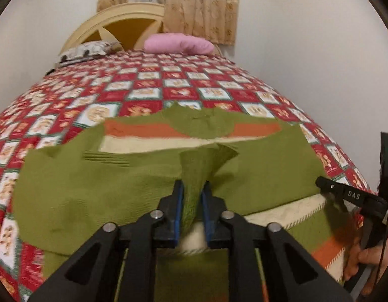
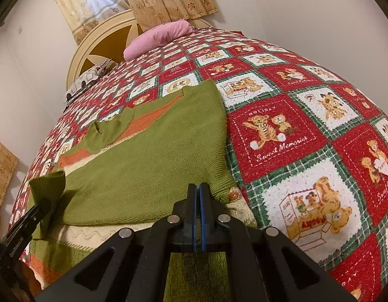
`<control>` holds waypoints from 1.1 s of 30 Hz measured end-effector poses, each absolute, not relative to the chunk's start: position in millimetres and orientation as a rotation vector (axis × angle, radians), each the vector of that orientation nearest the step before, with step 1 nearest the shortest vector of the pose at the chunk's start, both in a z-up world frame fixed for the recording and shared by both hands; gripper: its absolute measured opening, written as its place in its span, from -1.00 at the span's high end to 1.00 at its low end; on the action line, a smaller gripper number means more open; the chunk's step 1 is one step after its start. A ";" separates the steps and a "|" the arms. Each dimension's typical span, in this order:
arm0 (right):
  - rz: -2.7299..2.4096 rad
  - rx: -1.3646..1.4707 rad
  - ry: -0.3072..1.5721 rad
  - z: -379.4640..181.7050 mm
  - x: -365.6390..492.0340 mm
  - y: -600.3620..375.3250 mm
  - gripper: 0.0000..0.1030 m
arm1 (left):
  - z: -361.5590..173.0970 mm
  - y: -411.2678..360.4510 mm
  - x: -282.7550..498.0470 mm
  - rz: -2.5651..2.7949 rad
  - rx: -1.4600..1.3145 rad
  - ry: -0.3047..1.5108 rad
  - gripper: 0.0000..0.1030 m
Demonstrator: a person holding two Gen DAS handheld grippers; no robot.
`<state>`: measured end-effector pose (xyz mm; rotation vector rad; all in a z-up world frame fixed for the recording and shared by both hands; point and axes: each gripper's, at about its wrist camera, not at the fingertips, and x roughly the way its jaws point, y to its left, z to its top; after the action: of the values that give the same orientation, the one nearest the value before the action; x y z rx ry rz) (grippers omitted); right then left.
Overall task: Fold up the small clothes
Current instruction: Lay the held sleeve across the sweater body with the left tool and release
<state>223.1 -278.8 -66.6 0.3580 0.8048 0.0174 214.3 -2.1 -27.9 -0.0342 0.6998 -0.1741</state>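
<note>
Sweater [image 1: 133, 176], green knit with orange and cream stripes, lay spread near foot edge of bed [image 1: 219, 83]. Left gripper [image 1: 192, 188] slightly parted, ribbed cuff between pads; whether pads pressed it could not be told. Right gripper [image 2: 199, 191] pressed together at sweater's right edge. Pink pillow [image 1: 178, 42] and patterned pillow [image 1: 85, 51] lay at headboard [image 1: 113, 25], well apart from sweater.

left tongs [image 1: 193, 188]: slightly parted, angled down | right tongs [image 2: 199, 188]: closed
</note>
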 end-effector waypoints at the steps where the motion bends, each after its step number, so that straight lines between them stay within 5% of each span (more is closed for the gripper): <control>1: 0.016 0.356 0.805 -66.5 223.3 -278.9 0.96 | -23.1 3.6 204.6 -0.145 -0.026 0.675 0.30; 3: 0.016 0.355 0.806 -65.9 222.8 -278.1 0.96 | -15.4 20.6 191.1 -0.100 -0.043 0.652 -0.59; 11: 0.086 0.461 0.798 -34.2 223.5 -258.1 0.87 | -49.0 112.1 153.2 0.108 -0.290 0.689 -0.63; 14: 0.250 0.486 0.809 -24.1 226.8 -211.9 -0.23 | -67.4 129.3 165.5 0.143 -0.430 0.759 -0.59; 15: 0.294 0.465 0.814 -23.8 228.4 -193.2 -0.25 | -71.3 133.5 166.7 0.139 -0.467 0.760 -0.59; 20: 0.336 0.258 0.893 -43.2 244.6 -112.3 -0.18 | -74.5 134.7 161.1 0.111 -0.542 0.711 -0.63; 22: 0.336 0.186 0.925 -55.1 249.1 -89.3 0.25 | -75.8 137.7 158.5 0.099 -0.581 0.692 -0.63; 24: 0.309 0.077 0.880 -53.5 245.8 -73.8 0.88 | -76.1 140.5 156.5 0.097 -0.596 0.687 -0.64; 33: 0.284 0.022 0.621 47.9 242.4 -88.7 0.92 | -76.0 142.8 156.2 0.098 -0.600 0.687 -0.67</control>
<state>242.4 -88.7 47.9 0.0217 0.6206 0.2839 156.2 142.8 -76.0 -0.6002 0.6868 0.0984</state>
